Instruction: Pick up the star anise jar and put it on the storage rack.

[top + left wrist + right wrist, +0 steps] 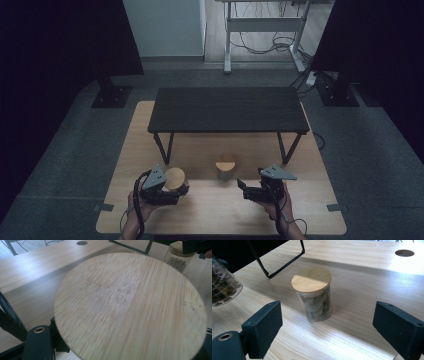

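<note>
Gripping a bamboo-lidded jar (174,179) left of the standing bay-leaf jar (314,298), the left hand-held gripper (181,191) holds shut while the right hand-held gripper (327,327), nearer, gapes straight toward it.

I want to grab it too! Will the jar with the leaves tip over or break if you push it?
The jar looks like clear glass, so probably breakable. It holds only dry leaves, so it is likely light and could slide or tip on the smooth table. Lying down, it would probably roll.
</note>
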The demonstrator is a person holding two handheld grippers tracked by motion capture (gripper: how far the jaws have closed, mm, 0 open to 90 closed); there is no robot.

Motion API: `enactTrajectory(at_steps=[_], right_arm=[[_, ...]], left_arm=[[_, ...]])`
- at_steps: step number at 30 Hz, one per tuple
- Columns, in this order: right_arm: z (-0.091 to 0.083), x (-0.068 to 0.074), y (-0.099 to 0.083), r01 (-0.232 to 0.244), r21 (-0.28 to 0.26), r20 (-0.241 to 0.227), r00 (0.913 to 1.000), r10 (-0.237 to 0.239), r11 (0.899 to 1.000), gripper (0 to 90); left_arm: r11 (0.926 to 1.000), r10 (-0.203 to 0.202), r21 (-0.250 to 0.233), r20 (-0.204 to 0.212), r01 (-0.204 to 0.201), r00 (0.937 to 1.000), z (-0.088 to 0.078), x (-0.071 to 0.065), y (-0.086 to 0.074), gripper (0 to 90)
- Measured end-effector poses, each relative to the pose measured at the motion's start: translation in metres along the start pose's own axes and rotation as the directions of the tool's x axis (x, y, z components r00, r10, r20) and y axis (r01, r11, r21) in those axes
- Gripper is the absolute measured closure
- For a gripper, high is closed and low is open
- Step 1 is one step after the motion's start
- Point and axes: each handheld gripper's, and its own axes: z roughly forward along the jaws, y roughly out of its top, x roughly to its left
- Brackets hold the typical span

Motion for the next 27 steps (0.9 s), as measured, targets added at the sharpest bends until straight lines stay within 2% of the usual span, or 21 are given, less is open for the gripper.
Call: enactTrajectory(at_steps=[5,20,27], right_arm=[[0.001,-0.001,-0.001,0.004,0.001,0.004,1.0000,-0.004,1.000,8.5],[0.002,0.000,-0.002,0.009,0.004,0.000,1.0000,-0.009,1.000,8.5],[0.000,0.005,-0.001,0.031,-0.002,-0.006,0.9995,-0.031,1.000,8.4]], left_arm=[[0.9999,0.012,-0.008,-0.003,-0.012,0.9999,-0.005,-0.003,0.005,25.7],[0.9999,0.012,0.004,-0.015,-0.012,0.9998,-0.010,-0.006,0.010,25.7],[0.9998,0.021,0.003,-0.015,-0.021,0.9997,-0.011,-0.008,0.017,25.8]])
